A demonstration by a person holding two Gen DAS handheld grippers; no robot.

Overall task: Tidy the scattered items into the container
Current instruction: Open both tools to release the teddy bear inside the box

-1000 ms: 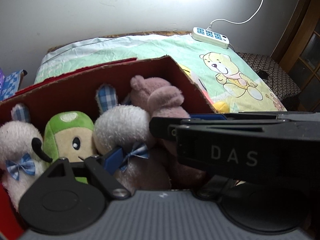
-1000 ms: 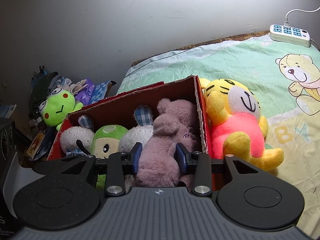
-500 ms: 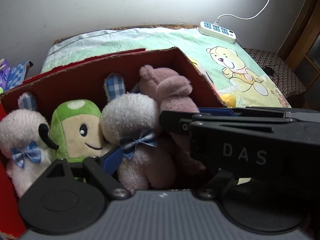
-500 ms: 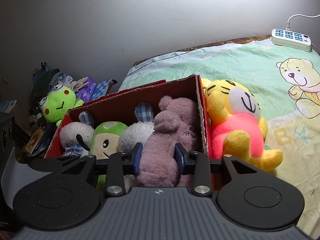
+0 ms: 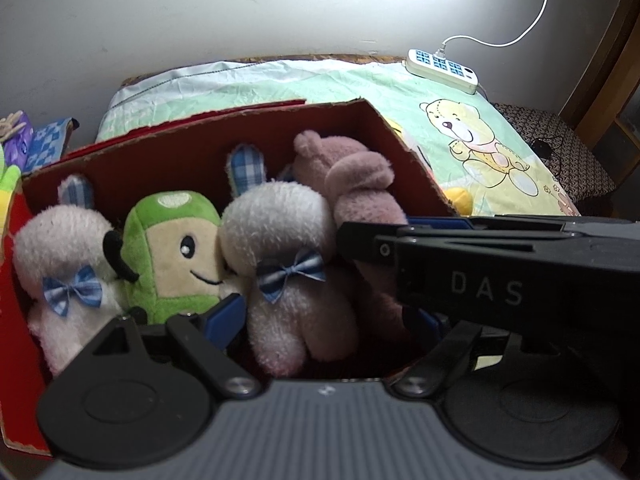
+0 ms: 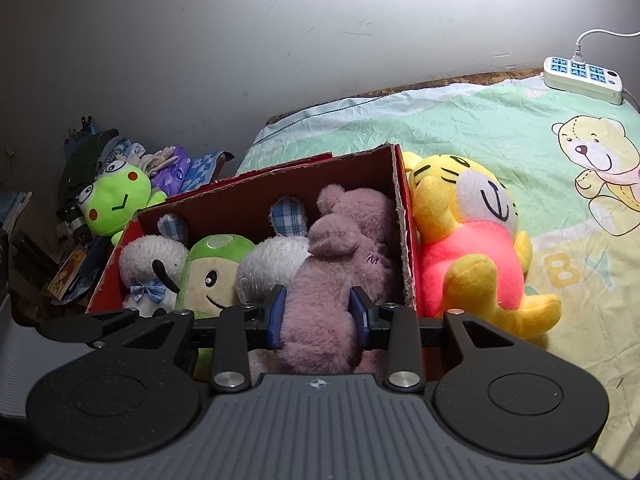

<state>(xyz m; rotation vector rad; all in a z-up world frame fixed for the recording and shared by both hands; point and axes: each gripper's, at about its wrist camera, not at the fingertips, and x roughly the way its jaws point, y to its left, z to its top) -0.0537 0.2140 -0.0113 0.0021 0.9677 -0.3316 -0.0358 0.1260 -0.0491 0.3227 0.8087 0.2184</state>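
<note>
A red cardboard box (image 6: 405, 216) on the bed holds two white bunnies with blue bows, a green plush (image 6: 212, 268) and a mauve bear (image 6: 340, 248). My right gripper (image 6: 318, 316) is shut on the mauve bear's lower body, and both blue pads dent its fur. My left gripper (image 5: 326, 318) is open inside the box (image 5: 180, 156), its jaws standing either side of the right-hand white bunny (image 5: 288, 264). Its right finger is mostly hidden behind the right gripper's black housing (image 5: 500, 280). A yellow tiger plush in a pink shirt (image 6: 472, 248) lies on the sheet against the box's right wall.
A green frog plush (image 6: 114, 200) sits on a heap of clutter left of the box. A white power strip (image 6: 580, 76) with its cable lies at the bed's far right corner. The green cartoon bedsheet (image 6: 500, 132) stretches right of the box. A wall stands close behind.
My left pad has drawn leftward off the white bunny's bow. The right jaws have narrowed onto the mauve bear. Neither hand has shifted much.
</note>
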